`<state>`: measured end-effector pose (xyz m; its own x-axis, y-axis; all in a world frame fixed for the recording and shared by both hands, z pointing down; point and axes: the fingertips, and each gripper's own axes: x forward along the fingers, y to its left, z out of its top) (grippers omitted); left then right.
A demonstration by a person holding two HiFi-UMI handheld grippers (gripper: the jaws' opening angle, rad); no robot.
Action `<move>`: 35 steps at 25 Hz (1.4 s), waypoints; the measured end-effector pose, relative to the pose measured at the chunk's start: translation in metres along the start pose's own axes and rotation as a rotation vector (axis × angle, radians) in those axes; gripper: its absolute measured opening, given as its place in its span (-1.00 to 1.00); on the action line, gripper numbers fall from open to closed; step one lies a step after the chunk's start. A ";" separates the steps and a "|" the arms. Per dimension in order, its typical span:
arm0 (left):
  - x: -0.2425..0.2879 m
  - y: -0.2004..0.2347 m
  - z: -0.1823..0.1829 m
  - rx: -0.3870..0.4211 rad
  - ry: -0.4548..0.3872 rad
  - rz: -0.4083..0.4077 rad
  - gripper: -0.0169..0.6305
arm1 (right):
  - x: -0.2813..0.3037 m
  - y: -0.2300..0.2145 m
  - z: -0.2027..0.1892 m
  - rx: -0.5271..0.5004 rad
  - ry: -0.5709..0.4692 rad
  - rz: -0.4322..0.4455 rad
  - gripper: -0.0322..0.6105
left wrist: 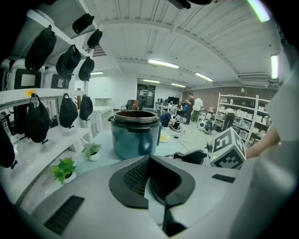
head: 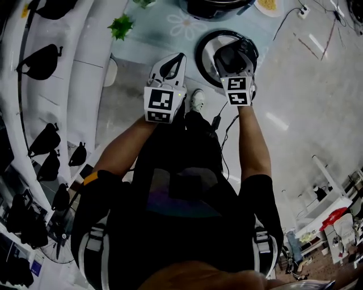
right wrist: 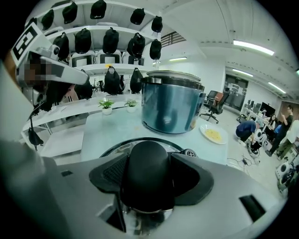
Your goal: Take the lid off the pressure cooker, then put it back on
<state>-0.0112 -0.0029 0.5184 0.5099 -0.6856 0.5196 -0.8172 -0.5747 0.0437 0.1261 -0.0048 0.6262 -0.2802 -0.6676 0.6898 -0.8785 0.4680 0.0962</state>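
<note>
The blue pressure cooker (head: 212,7) (left wrist: 135,135) (right wrist: 170,105) stands open-topped on the pale blue table (head: 170,34). Its lid (head: 207,51) (right wrist: 117,147), silver with a black rim, is off the pot and lies nearer me, over the table's front edge. My right gripper (head: 233,54) (right wrist: 147,182) is shut on the lid's black knob (right wrist: 147,175). I cannot tell whether the lid rests on the table. My left gripper (head: 180,58) (left wrist: 149,163) hangs to the left of the lid, shut with nothing in it, pointing at the cooker.
A plate with yellow food (head: 267,4) (right wrist: 213,135) sits right of the cooker. Small potted plants (head: 121,25) (left wrist: 64,169) stand on the table's left. White shelves with black bags (head: 39,62) run along the left. People and racks are far behind.
</note>
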 end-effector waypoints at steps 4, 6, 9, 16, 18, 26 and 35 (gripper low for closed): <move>-0.019 -0.005 0.011 -0.003 -0.029 0.021 -0.92 | -0.022 0.000 0.007 0.026 -0.028 -0.016 0.02; -0.029 -0.007 0.015 -0.006 -0.044 0.035 -0.92 | -0.038 0.000 0.017 0.050 -0.064 -0.024 0.02; -0.047 -0.013 0.023 -0.010 -0.075 0.059 -0.92 | -0.066 0.003 0.035 0.075 -0.120 -0.031 0.02; -0.097 -0.029 0.035 -0.028 -0.140 0.112 -0.92 | -0.135 0.025 0.057 0.114 -0.203 -0.050 -0.08; -0.110 -0.034 0.037 -0.027 -0.148 0.113 -0.92 | -0.153 0.032 0.058 0.115 -0.208 -0.055 -0.13; -0.152 -0.065 0.037 0.045 -0.156 0.027 -0.92 | -0.210 0.071 0.060 0.142 -0.233 -0.067 -0.21; -0.206 -0.062 0.024 0.039 -0.178 -0.013 -0.92 | -0.257 0.120 0.064 0.208 -0.273 -0.135 -0.33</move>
<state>-0.0592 0.1631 0.3884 0.5625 -0.7443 0.3600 -0.8011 -0.5983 0.0146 0.0677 0.1854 0.4145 -0.2252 -0.8584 0.4609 -0.9665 0.2566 0.0057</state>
